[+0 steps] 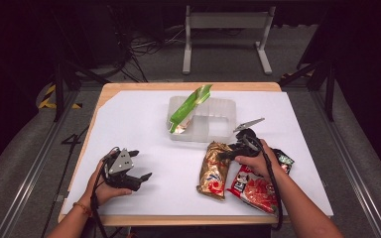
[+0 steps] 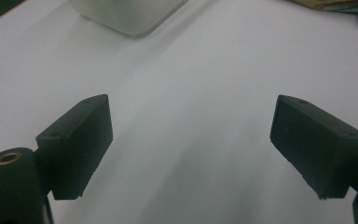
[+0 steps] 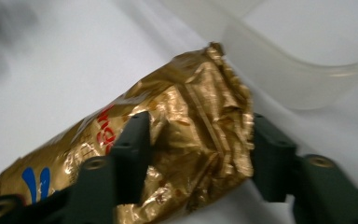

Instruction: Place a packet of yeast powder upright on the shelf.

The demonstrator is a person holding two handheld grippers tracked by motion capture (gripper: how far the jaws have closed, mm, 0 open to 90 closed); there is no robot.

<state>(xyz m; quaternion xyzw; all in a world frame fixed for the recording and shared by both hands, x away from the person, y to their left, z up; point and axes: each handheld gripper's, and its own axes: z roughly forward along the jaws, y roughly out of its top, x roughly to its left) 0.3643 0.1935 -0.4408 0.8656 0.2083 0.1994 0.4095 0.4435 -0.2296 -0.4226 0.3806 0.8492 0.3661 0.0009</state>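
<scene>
Your right claw [image 3: 198, 154] was clamped across the crinkled top end of the gold snack bag [image 3: 168, 140], a jaw on each side. That bag lay on the white tabletop [image 1: 144, 134], just in front of the clear plastic tub [image 1: 213, 121] and beside a red packet [image 1: 253, 191]. Your left claw [image 2: 191, 140] rested wide apart over bare tabletop with nothing between its jaws.
</scene>
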